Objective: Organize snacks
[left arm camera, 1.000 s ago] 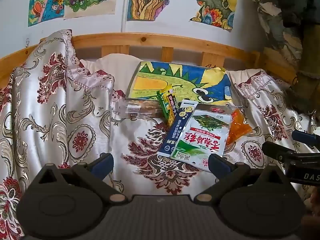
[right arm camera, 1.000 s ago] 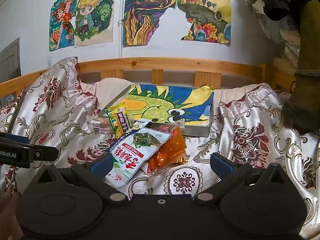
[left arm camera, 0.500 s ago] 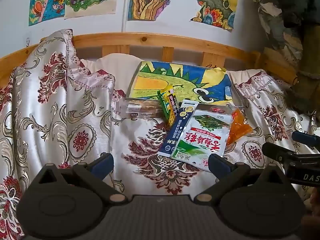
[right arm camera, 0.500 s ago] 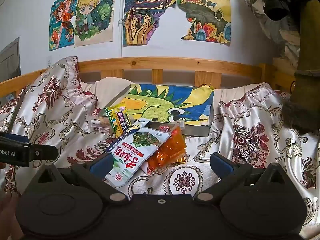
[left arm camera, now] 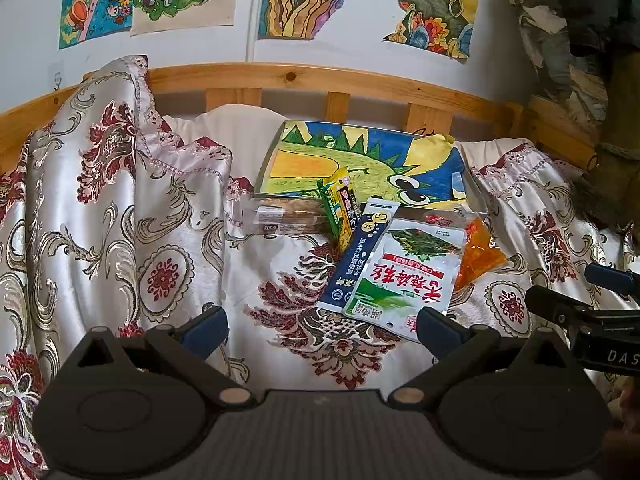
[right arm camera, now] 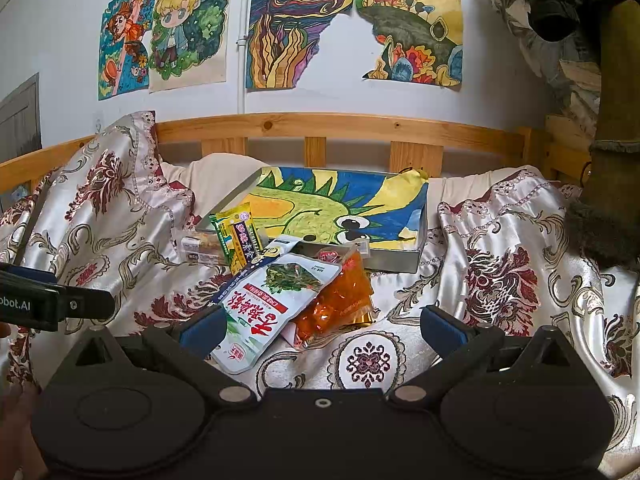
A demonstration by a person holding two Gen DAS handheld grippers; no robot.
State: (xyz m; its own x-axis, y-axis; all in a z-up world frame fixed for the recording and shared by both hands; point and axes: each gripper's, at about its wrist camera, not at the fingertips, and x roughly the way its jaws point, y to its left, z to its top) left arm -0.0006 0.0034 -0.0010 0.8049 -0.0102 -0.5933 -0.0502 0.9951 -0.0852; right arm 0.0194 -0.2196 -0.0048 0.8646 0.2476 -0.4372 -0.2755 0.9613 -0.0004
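Bedspread [left arm camera: 280, 280]: green-white packet [left arm camera: 404, 276] lengthwise away.

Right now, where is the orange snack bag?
In the right wrist view the orange snack bag lies mid-frame on the bedspread, partly tucked under the right edge of the green-and-white packet, just in front of the dinosaur-painted box.

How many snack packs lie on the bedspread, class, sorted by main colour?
White and green: 1, the pickle pouch
Orange: 1, the orange pack
Dark blue: 1, the blue sachet
Yellow and green: 1, the yellow packet
Clear wrapper, brown inside: 1, the clear pack
Total: 5
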